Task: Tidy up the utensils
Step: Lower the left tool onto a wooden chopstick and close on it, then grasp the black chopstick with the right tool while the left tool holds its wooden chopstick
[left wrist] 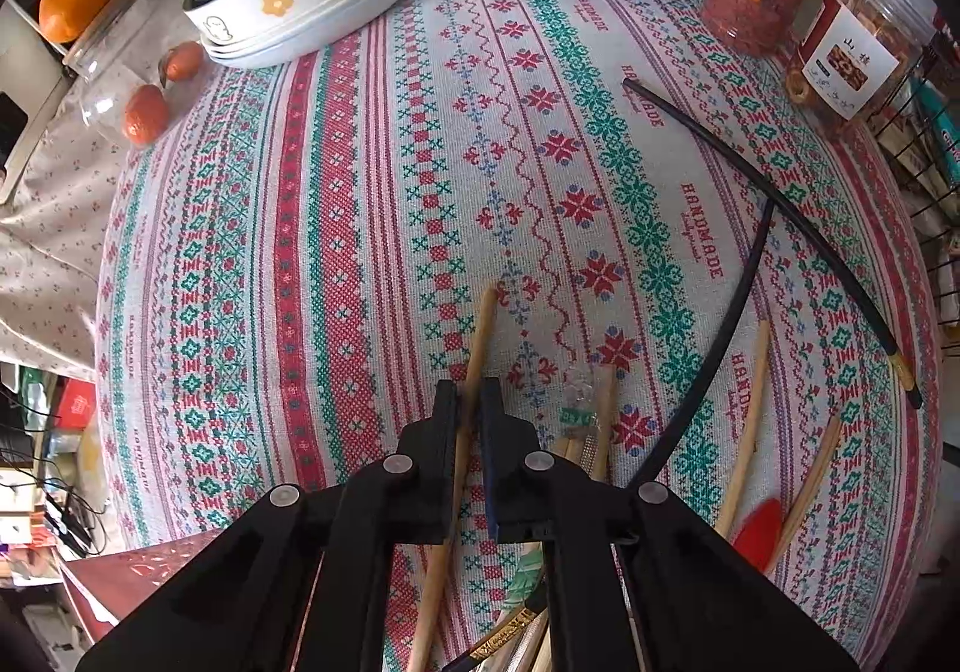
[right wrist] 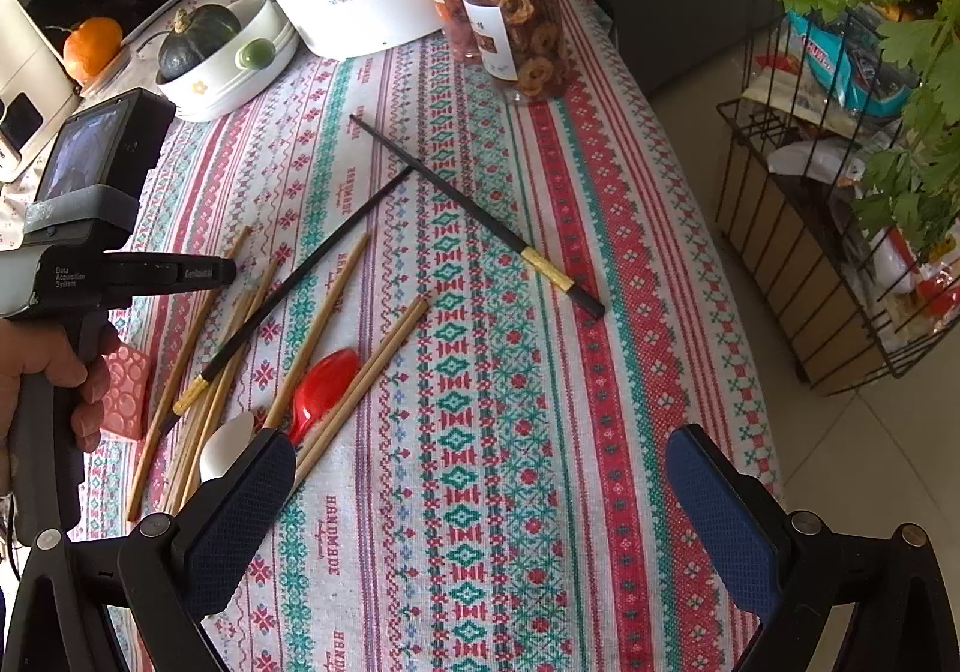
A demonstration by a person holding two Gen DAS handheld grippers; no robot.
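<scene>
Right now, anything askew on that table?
Yes. The two black chopsticks lie crossed, one slanting over scattered wooden chopsticks fanned at odd angles. The left gripper is shut on one wooden chopstick.

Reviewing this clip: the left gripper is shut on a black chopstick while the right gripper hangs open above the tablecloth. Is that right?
Not quite. The left wrist view shows the left gripper shut on a wooden chopstick, not a black one; the black chopsticks lie loose on the tablecloth. The rest holds: the right gripper hangs open above the cloth.

Patterned tablecloth [right wrist: 480, 432], tiled floor [right wrist: 690, 144].
</scene>
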